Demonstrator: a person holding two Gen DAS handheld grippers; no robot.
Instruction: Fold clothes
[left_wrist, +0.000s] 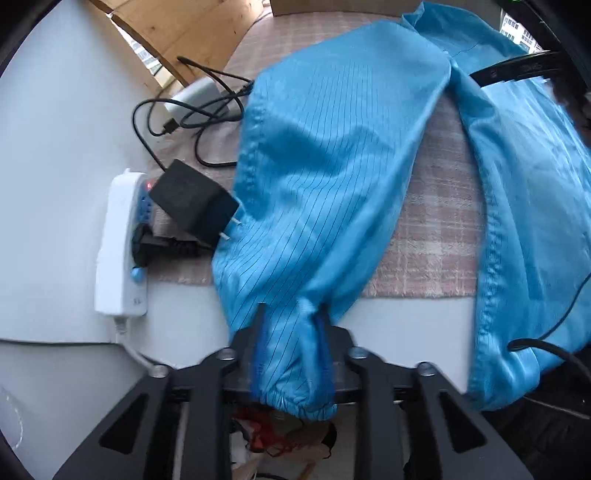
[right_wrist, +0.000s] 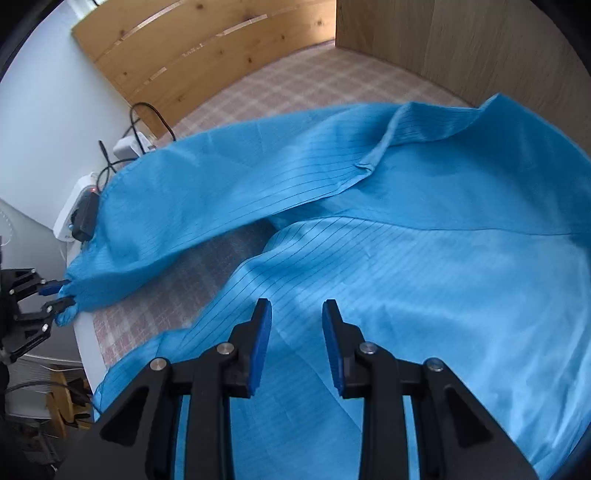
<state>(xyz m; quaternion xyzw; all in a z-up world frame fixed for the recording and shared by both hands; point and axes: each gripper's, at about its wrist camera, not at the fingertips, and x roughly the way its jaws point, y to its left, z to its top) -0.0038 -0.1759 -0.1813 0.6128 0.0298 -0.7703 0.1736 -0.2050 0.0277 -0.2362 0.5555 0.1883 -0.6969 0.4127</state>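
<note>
The left gripper is clamped on the elastic cuff of a blue jacket, whose sleeve stretches away ahead of it across a pink checked cloth. The right gripper hangs with its jaws apart and nothing between them, just above the jacket's body, which spreads ahead of it and to its right, the collar lying further ahead.

Left of the left gripper, touching the sleeve's edge, lie a black charger, loose cables and a white power strip. My worry is that swinging the sleeve across could drag the charger or snag a cable, since the slick fabric brushes them. The thin fabric may also slide, so a fold laid over the body could slip crooked unless the right gripper pins it
</note>
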